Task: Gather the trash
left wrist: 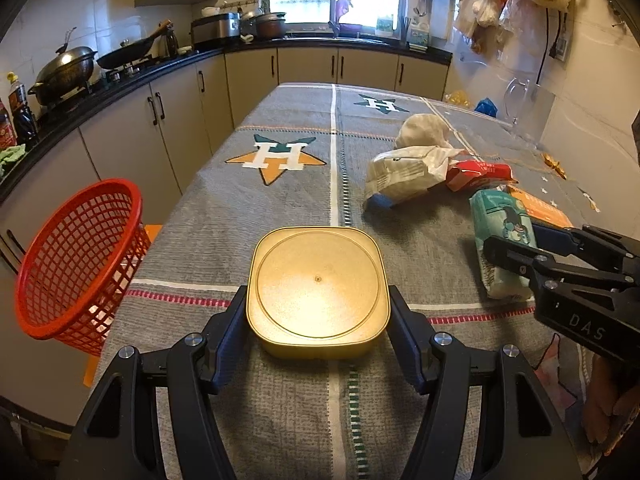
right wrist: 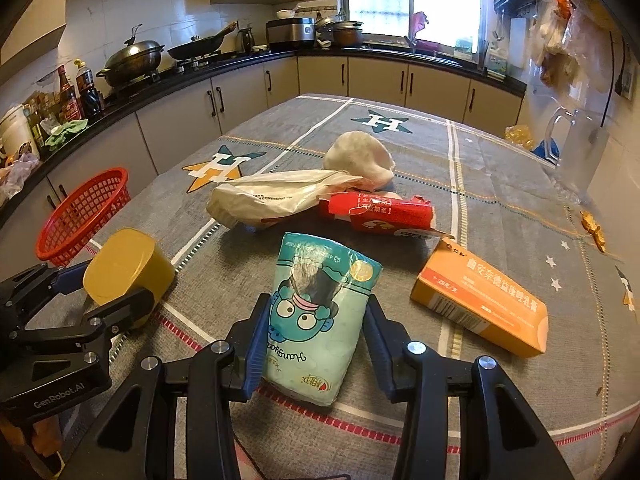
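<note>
Left tongs (left wrist: 318,320) sit clamped on the yellow tub (left wrist: 318,284), pads pressed to both its sides, its base on the table (left wrist: 280,200). Over on the other side, the right tongs (right wrist: 312,344) squeeze the mint tissue pack (right wrist: 316,320), which looks soft, so a firm hold matters. Red basket (left wrist: 76,256) waits just off the table's left edge, tilted and open. Best play, I'd say: lift the tub straight up first, carry it left and release low over the rim. White wrapper (right wrist: 276,196), red packet (right wrist: 384,214) and orange box (right wrist: 480,308) lie beyond.
</note>
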A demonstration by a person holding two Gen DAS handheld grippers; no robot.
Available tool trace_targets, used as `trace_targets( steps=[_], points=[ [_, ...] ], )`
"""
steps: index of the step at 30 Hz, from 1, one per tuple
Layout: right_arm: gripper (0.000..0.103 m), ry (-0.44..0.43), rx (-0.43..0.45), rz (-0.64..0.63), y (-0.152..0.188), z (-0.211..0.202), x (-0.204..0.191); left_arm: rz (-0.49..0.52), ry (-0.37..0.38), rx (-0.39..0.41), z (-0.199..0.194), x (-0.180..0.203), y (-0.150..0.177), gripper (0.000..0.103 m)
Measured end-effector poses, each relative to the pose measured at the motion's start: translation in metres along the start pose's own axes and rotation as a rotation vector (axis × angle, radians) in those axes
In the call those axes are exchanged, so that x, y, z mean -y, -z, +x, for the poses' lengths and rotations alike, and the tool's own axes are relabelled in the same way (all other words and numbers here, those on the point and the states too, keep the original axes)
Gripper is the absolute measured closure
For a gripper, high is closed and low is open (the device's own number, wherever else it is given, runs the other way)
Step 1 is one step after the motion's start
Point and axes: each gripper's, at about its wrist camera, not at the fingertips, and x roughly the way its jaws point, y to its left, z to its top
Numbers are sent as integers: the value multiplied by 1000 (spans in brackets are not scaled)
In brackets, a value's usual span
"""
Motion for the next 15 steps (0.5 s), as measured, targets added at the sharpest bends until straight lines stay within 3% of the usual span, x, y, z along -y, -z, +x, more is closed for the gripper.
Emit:
trace_targets(
  steps=[15],
  points=[
    [54, 42, -9, -19, 6, -24, -22, -30, 9, 59, -29, -17, 3, 39]
  ],
)
